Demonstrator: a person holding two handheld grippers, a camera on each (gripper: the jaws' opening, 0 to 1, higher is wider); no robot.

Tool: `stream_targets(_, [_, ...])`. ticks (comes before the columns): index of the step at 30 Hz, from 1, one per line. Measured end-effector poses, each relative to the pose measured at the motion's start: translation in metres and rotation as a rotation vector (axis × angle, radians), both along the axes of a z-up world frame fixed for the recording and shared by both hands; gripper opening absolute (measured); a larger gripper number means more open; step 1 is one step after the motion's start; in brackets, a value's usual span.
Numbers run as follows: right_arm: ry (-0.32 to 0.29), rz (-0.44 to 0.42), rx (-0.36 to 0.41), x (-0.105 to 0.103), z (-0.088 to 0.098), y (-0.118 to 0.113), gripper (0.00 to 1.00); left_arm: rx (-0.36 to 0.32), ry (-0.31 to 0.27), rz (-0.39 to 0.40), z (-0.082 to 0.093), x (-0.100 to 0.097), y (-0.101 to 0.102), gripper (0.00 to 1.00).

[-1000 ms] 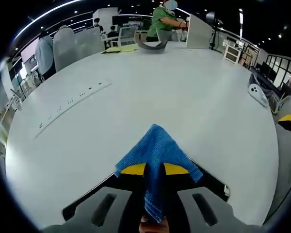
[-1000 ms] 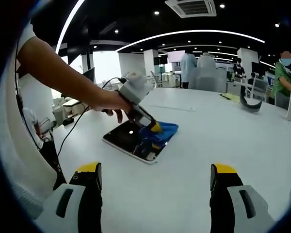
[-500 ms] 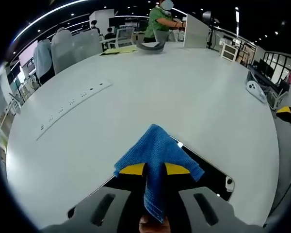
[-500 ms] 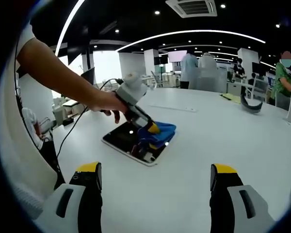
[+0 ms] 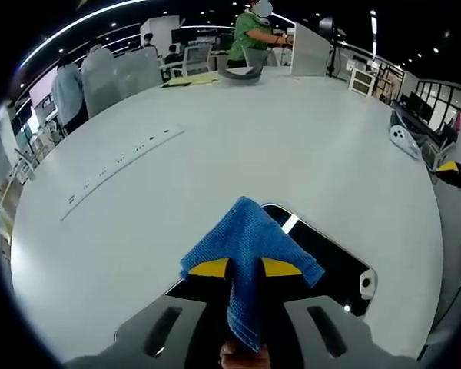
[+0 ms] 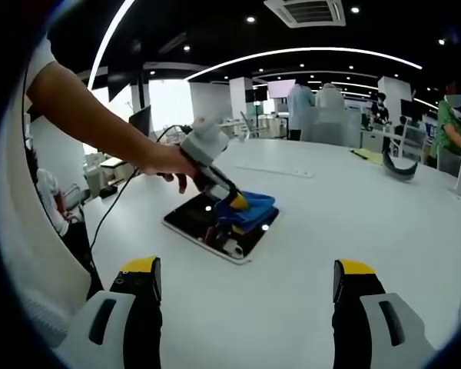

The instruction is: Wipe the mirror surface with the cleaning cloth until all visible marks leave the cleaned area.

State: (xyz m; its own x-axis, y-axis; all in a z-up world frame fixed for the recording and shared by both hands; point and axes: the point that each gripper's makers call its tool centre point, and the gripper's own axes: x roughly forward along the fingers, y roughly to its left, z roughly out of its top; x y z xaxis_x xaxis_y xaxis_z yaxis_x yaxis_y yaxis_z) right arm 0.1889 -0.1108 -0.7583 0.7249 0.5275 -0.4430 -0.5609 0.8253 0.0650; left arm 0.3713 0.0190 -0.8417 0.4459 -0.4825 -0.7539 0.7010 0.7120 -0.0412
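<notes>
A dark rectangular mirror [image 6: 215,228] lies flat on the white table [image 6: 353,231]. My left gripper [image 5: 246,267] is shut on a blue cleaning cloth [image 5: 250,246], pressing it down on the mirror [image 5: 330,265]. In the right gripper view the left gripper [image 6: 230,202], held by a person's hand [image 6: 165,161], rests with the blue cloth [image 6: 253,209] on the mirror's far half. My right gripper [image 6: 246,280] hovers open over bare table, well short of the mirror, nothing between its yellow-tipped fingers [image 6: 142,265].
A strip of sockets [image 5: 123,160] runs across the table to the left. A curved grey object [image 5: 242,72] and papers sit at the far edge, near people and chairs. A white device [image 5: 403,142] lies at the right. A cable [image 6: 119,201] trails off the table.
My left gripper has drawn the cloth back across the mirror, so more dark glass shows ahead and to the right of the cloth. My right gripper has stayed still.
</notes>
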Motion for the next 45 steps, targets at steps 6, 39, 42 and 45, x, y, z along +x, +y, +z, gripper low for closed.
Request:
stream_targets(6, [0.0, -0.002, -0.002, -0.001, 0.001, 0.0, 0.93, 0.008, 0.003, -0.004, 0.0, -0.001, 0.005, 0.13])
stream_targets(39, [-0.017, 0.006, 0.001, -0.006, 0.008, 0.009, 0.93, 0.005, -0.003, 0.03, 0.0, -0.011, 0.015, 0.15])
stream_targets(42, [-0.017, 0.004, 0.001, -0.009, 0.008, 0.009, 0.93, 0.009, -0.002, 0.031, 0.0, -0.012, 0.016, 0.15])
stream_targets(45, [-0.015, 0.003, 0.002, -0.011, 0.007, 0.009, 0.93, 0.017, 0.001, 0.026, 0.0, -0.015, 0.016, 0.15])
